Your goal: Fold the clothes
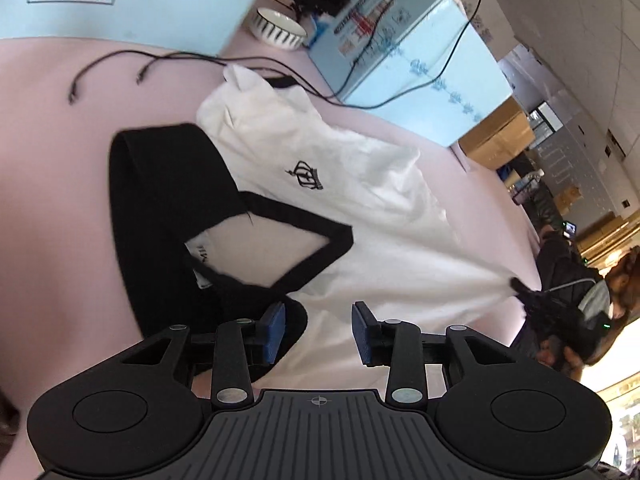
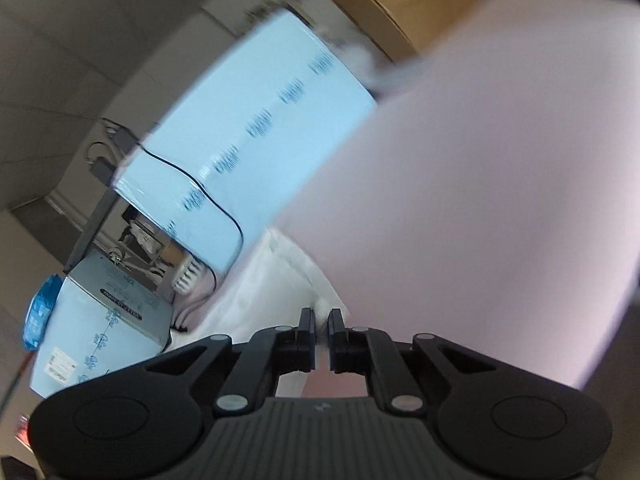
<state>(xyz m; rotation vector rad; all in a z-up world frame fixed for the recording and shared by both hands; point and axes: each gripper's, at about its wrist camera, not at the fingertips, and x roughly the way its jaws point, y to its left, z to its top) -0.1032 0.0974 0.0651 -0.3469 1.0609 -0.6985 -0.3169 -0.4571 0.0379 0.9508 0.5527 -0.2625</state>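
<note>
Right gripper [image 2: 319, 322] jaws nearly closed, white cloth [image 2: 280, 280] pinched between pads. Pale blue box [image 2: 256, 140] along pink table [image 2: 480, 180] edge. Blurred.

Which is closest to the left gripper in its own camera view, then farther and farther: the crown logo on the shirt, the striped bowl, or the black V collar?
From the left gripper:
1. Black V collar, just ahead.
2. Crown logo, mid-shirt.
3. Striped bowl, far end of the table.

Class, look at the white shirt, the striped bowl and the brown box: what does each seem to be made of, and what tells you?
White shirt: soft knit cloth, probably cotton, matte; it creases and drapes. Striped bowl: likely glazed ceramic; smooth white rim with a slight sheen. Brown box: looks like cardboard; flat, dull tan faces with sharp edges.
</note>
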